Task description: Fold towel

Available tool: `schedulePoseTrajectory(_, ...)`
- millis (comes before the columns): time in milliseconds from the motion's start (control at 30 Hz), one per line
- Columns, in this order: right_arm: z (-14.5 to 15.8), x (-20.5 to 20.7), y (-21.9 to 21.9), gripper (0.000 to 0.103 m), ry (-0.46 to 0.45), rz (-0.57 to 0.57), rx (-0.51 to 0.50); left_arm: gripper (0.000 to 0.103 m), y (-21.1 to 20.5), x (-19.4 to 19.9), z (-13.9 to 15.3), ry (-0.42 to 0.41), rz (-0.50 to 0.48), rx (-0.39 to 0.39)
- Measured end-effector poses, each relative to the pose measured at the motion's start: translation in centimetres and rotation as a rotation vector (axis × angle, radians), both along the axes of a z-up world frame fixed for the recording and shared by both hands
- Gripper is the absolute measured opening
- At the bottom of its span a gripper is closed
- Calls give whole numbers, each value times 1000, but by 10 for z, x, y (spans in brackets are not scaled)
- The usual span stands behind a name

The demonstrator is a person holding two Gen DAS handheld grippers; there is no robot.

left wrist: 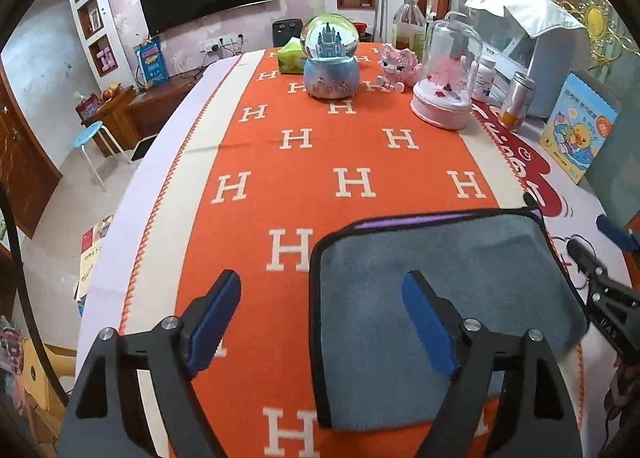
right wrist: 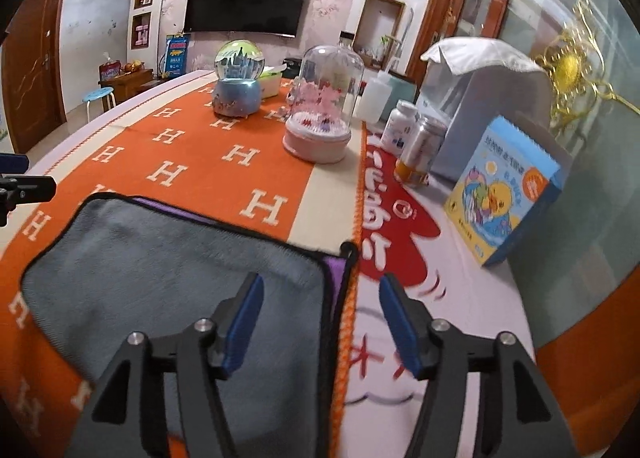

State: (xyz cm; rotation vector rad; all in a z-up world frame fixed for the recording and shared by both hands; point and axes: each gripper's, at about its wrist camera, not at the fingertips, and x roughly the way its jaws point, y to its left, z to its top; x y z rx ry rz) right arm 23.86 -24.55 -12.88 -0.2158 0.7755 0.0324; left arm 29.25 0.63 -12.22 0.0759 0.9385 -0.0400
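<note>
A grey towel (left wrist: pixel 436 290) with black trim lies folded on the orange H-pattern cloth (left wrist: pixel 320 153); a purple underside strip shows along its far edge. It also shows in the right wrist view (right wrist: pixel 160 278), purple at its right edge. My left gripper (left wrist: pixel 322 322) is open and empty, straddling the towel's left edge. My right gripper (right wrist: pixel 320 322) is open and empty, straddling the towel's right edge. The right gripper's fingers (left wrist: pixel 600 270) show at the right of the left wrist view.
At the far end stand a blue snow globe (left wrist: pixel 330 57), a pink glass dome (left wrist: pixel 446 77), a green tissue pack (left wrist: pixel 290 55), bottles (right wrist: pixel 404 125), a white appliance (right wrist: pixel 476 97) and a blue duck box (right wrist: pixel 508 193). A red-and-white mat (right wrist: pixel 392 225) lies to the right.
</note>
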Motion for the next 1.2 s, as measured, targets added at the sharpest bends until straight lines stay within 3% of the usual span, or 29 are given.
schedulePoseTrajectory(367,9,-69,12,83,88,-31,107,86,6,-66,4,72,6,-35)
schedulePoseTrajectory(467,9,-91,16,94,122,-31,143,86,9,-85,5,84,14,-66)
schedulePoseTrajectory(667,1,-129,23,95,223,-40,210,86,15,-125,6,109,28,-90)
schedulePoseTrajectory(833,3,-150,27,95,295,-61,199,86,21,-161,14,120,24,-97)
schedulePoseTrajectory(1200,67,-197,18,95,332,-117,307,86,29,-217,58,148,-15,-95)
